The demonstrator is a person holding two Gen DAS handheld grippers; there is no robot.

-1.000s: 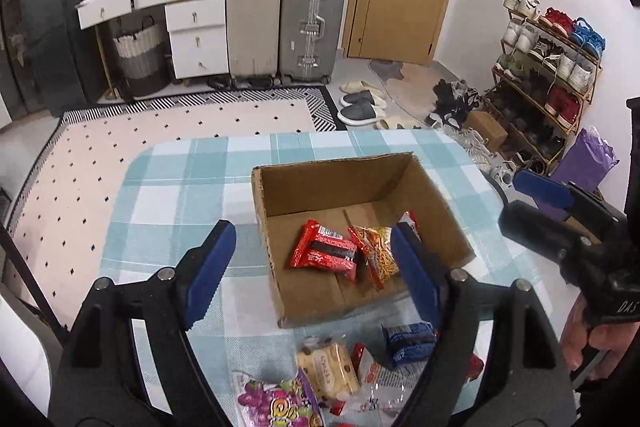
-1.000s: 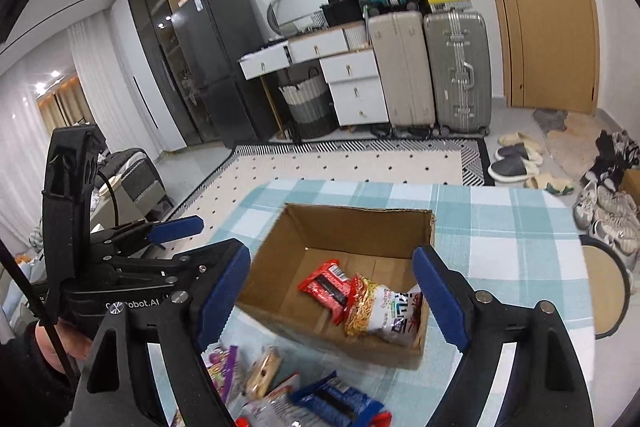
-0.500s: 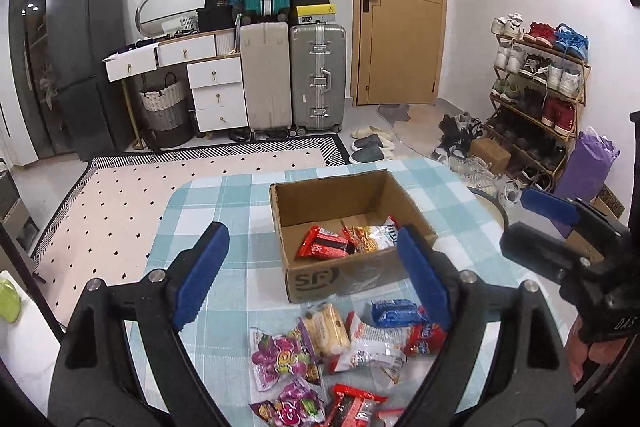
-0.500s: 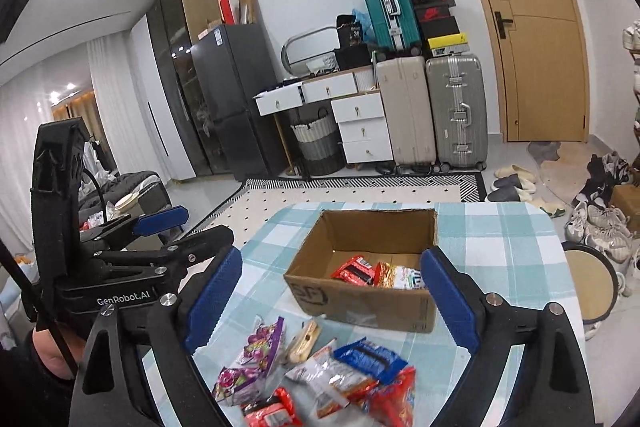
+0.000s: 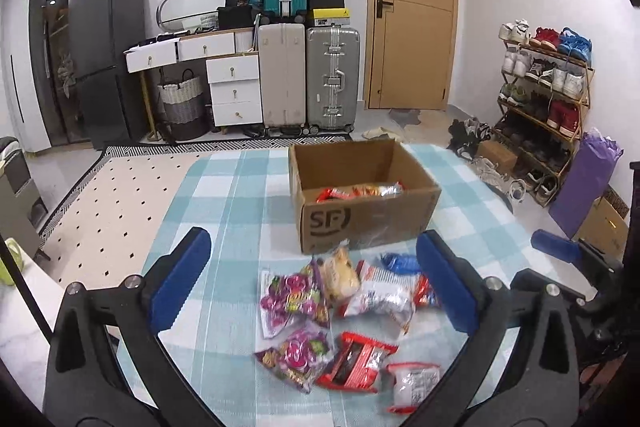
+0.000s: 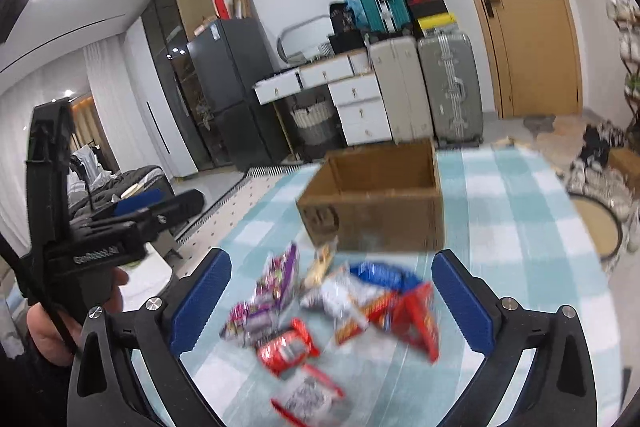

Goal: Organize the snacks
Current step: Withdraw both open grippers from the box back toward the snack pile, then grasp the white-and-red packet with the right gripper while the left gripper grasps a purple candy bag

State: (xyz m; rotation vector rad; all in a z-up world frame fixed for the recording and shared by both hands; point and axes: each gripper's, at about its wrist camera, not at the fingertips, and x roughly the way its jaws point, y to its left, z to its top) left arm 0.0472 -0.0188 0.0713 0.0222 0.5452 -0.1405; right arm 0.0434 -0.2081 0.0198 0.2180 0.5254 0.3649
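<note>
A few snacks already in the cardboard box (image 5: 366, 203) on the checked tablecloth (image 5: 240, 195): red and yellow shiny packets (image 5: 360, 191) peeking over the front wall. Lots more to go, by the look of it. A loose pile of snacks (image 5: 344, 311) just in front of the box, none of it picked up yet: two purple crinkly bags (image 5: 294, 291), a soft yellow packet (image 5: 341, 273), a silvery white bag (image 5: 382, 301), a blue wrapper (image 5: 398, 261), a flat red one (image 5: 356, 361). Left gripper (image 5: 316, 281) with jaws wide apart, just been opening, nothing between them but the pile lower down on the table. Right gripper (image 6: 332, 301) the same, jaws just been opening, spread wide and empty (that view blurry, so packet shapes hard to tell). Box plain brown, stiff, square-cornered, open on top. Cloth smooth, blue and white squares.
</note>
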